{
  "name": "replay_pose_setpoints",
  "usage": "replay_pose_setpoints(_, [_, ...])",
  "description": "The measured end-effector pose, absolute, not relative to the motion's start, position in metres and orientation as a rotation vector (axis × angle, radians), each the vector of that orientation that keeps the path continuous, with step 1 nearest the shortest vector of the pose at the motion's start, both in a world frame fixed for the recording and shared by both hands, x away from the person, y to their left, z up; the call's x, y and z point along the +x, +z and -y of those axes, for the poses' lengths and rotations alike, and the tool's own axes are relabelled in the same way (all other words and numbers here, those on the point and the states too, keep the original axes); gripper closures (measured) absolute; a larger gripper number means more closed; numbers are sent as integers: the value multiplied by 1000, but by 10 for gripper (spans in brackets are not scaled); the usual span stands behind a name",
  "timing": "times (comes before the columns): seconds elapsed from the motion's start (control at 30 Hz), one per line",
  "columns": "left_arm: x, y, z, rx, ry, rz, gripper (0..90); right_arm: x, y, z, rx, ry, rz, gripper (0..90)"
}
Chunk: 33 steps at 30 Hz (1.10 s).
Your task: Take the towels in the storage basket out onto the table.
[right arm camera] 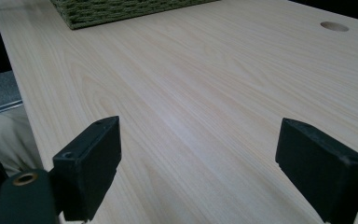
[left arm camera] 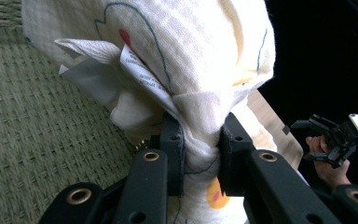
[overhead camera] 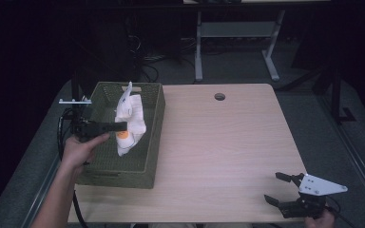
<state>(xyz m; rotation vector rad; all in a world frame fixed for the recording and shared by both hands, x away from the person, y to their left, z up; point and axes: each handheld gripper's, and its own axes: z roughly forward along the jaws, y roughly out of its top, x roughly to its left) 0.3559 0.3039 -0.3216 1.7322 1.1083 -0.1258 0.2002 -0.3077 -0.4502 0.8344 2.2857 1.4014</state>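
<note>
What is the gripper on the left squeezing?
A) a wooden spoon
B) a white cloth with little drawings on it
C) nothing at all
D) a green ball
B: in the left gripper view the left gripper has its black jaws pinched on a bunched white cloth with coloured drawings, held above the green woven basket.

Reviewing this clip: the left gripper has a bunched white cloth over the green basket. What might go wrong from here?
1. The left gripper pinches only a narrow gathered bunch of the white cloth, so the fabric may slip out if it is pulled.
2. The cloth's loose end hangs inside the green woven basket; it could snag the weave and drag the basket across the table.
3. The right gripper sits open at the table's near edge, too far away to steady the basket.
</note>
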Motion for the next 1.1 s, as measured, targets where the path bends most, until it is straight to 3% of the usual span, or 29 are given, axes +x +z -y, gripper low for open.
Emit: replay_pose_setpoints(1.1, [362, -306, -239, 1810, -194, -953, 754, 200, -448, 307, 830, 1407, -2285, 138])
